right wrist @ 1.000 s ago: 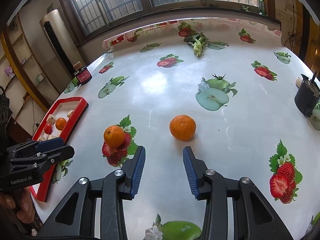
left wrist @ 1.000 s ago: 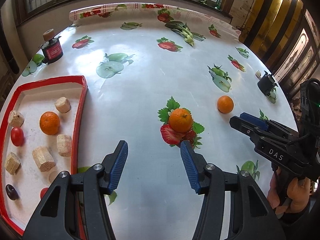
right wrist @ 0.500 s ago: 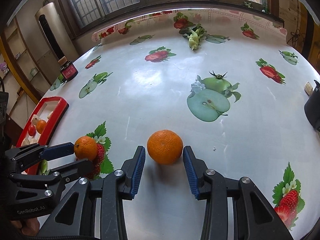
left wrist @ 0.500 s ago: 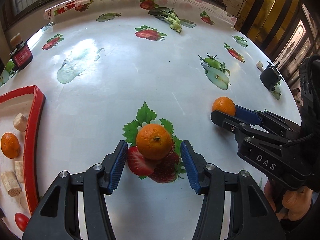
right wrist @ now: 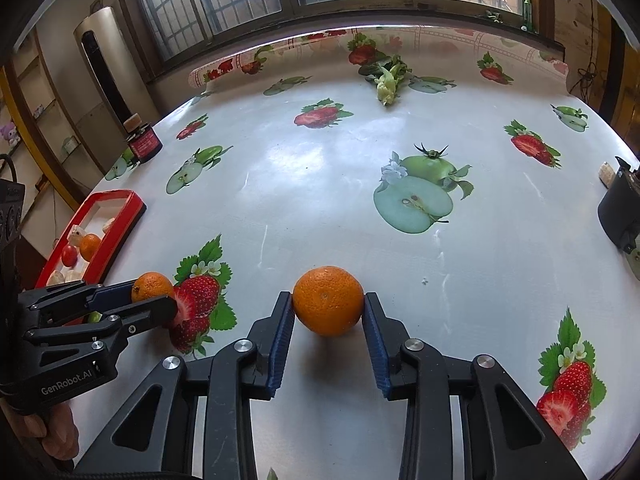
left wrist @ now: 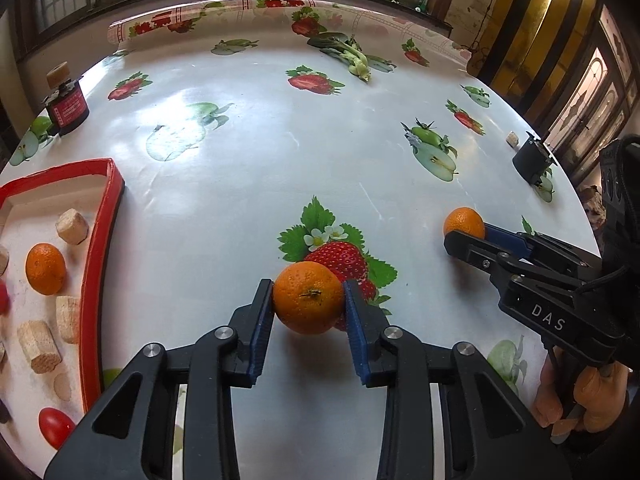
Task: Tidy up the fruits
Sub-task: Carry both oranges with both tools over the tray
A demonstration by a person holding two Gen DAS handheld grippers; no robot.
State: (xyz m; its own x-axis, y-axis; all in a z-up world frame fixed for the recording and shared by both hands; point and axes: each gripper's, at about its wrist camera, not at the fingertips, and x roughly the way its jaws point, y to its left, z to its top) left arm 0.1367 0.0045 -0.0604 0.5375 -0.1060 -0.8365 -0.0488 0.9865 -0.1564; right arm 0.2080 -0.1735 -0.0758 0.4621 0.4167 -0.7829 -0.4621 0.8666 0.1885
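One orange [left wrist: 308, 298] sits on a printed strawberry, between the blue pads of my left gripper [left wrist: 308, 292]. Its jaws are closing and both pads touch the fruit. A second orange [right wrist: 328, 306] lies between the pads of my right gripper [right wrist: 328, 304], whose jaws are also closing and pressing its sides. Each wrist view shows the other gripper [left wrist: 466, 232] [right wrist: 154, 294] around its own orange. The red-rimmed tray [left wrist: 102, 240] at the left holds a third orange [left wrist: 45, 268], a cherry tomato [left wrist: 56, 422] and several cork pieces.
A red jar [left wrist: 66, 106] with a cork stands at the far left edge. At the right edge stands a black container [left wrist: 532, 160]. A leafy vegetable [left wrist: 352, 56] lies at the back. A person's hand [left wrist: 584, 400] grips the right handle.
Both grippers came forward around their oranges and narrowed until the pads met the fruit. The left one shifted right, away from the tray.
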